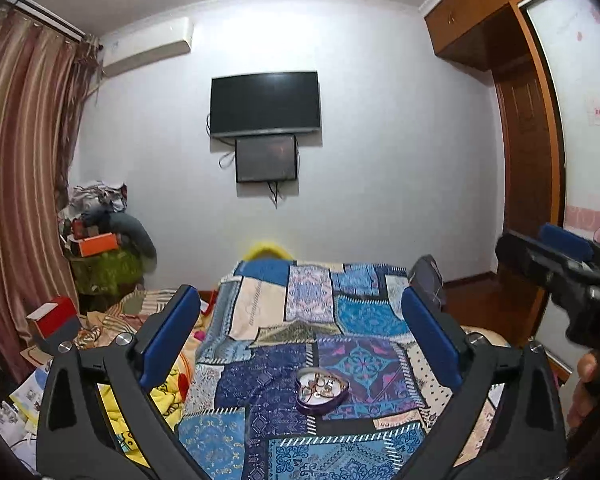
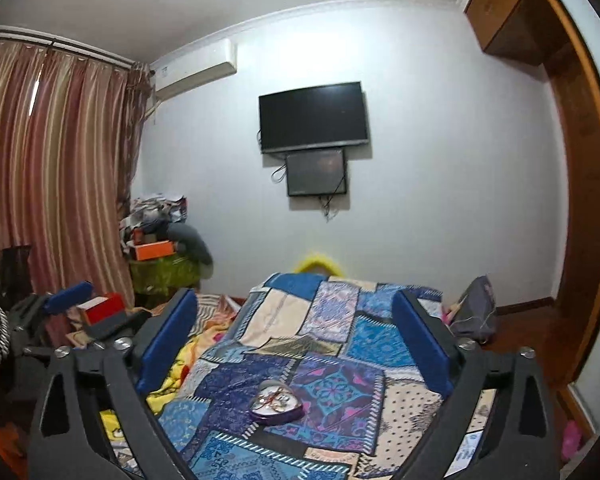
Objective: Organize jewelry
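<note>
The left gripper (image 1: 300,320) stands spread wide, its blue-padded fingers (image 1: 168,332) released and grasping nothing. The right gripper (image 2: 296,328) is the same: fingers (image 2: 168,336) apart, nothing between them. Both point nearly level down the length of the bed (image 1: 260,304), so each view takes in the far wall.

The tin (image 1: 321,391) is the landmark here. It is a small purple heart-shaped tin, lid off, lying on the blue patchwork quilt (image 1: 360,312) that covers the bed. The jewelry (image 1: 318,386) sits inside it: a tangle of rings and thin chain, too small to sort piece from piece. In the left view the tin lies between the two fingers and below their tips, touching neither. In the right view the tin (image 2: 275,405) also lies low between the fingers, nearer the left one, again clear of both.

Right of the tin in the left view, the right gripper (image 1: 556,256) shows at the frame edge, with part of a hand (image 1: 586,384) under it. Left of the tin in the right view, the left gripper (image 2: 72,304) shows above the clutter beside the bed.

Beyond the tin, on the far wall, hangs a dark TV (image 1: 265,103) with a smaller screen (image 1: 266,159) just under it. Far left of the tin are striped curtains (image 1: 24,168); far right, a wooden wardrobe (image 1: 528,152).
</note>
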Action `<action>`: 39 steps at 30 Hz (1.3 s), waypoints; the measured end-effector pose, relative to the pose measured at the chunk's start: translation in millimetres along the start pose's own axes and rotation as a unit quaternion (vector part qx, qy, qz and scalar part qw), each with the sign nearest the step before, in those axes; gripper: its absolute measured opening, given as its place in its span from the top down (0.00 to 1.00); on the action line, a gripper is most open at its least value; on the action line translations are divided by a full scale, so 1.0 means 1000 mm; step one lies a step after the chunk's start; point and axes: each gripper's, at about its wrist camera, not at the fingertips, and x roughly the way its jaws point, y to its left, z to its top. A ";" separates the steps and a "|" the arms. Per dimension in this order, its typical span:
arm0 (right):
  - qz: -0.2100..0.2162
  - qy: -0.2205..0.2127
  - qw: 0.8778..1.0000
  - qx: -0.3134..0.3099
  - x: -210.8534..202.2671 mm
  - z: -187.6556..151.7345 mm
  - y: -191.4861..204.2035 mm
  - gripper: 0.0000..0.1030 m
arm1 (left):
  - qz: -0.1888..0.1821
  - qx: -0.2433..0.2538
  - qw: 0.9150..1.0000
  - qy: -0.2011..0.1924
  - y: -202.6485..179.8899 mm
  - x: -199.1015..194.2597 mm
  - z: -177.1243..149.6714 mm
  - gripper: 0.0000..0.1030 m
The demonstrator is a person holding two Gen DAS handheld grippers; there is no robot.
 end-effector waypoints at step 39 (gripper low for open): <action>-0.001 0.015 1.000 -0.010 -0.011 -0.003 0.008 0.00 | 0.012 -0.010 1.000 -0.004 0.004 -0.008 -0.002 0.00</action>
